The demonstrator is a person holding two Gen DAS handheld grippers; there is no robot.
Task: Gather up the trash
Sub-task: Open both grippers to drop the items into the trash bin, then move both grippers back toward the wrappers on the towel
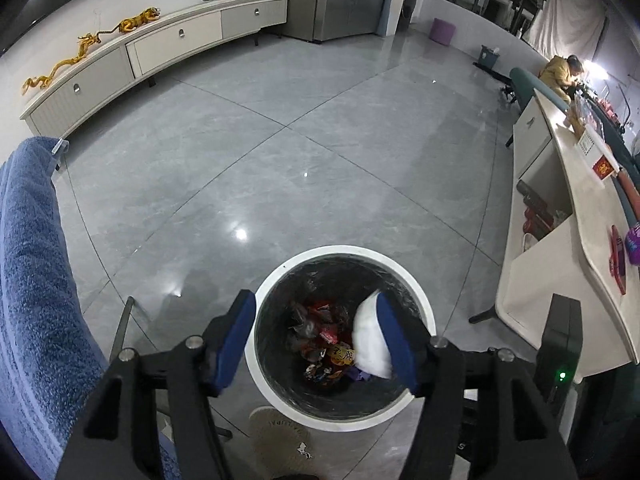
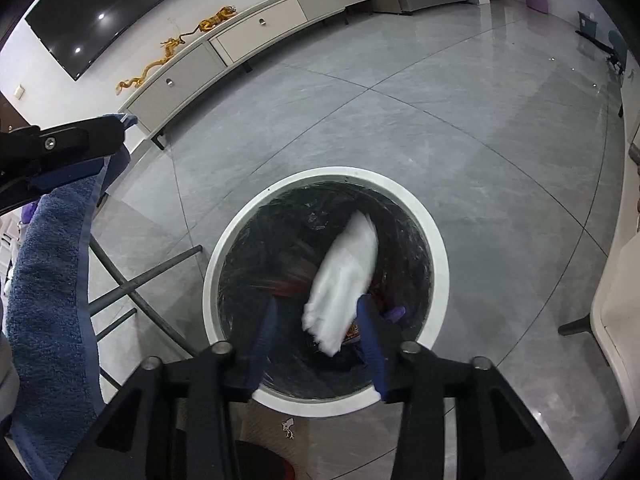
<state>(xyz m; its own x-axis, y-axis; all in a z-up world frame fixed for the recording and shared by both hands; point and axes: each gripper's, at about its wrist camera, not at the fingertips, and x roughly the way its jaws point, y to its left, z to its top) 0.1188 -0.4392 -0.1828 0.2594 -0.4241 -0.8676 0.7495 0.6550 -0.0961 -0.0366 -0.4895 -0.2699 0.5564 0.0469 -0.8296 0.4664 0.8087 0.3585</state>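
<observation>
With jaws spread wide and nothing between them, right gripper (image 2: 316, 344) hovers over the mouth of the white-rimmed bin (image 2: 438, 276), pointing down into it. White crumpled tissue (image 2: 344, 276) blurred, in the bin's mouth at about 2 o'clock of the fingertips, looks loose and dropping, touching neither pad as far as can be told. Left gripper (image 1: 316, 340) likewise spread wide, empty, also above the same bin; tissue at 3 o'clock of its tips, close beside the right pad, contact unclear. Wrappers (image 1: 320, 332), red and mixed, piled at bin bottom on black liner. Blue towel (image 1: 36, 280) hanging on rack at 9 o'clock of bin. Step judged: release of trash into bin, drop about done. Next probably: lift clear of rim, turn away, look for further litter; none seen on grey floor (image 1: 320, 140).
</observation>
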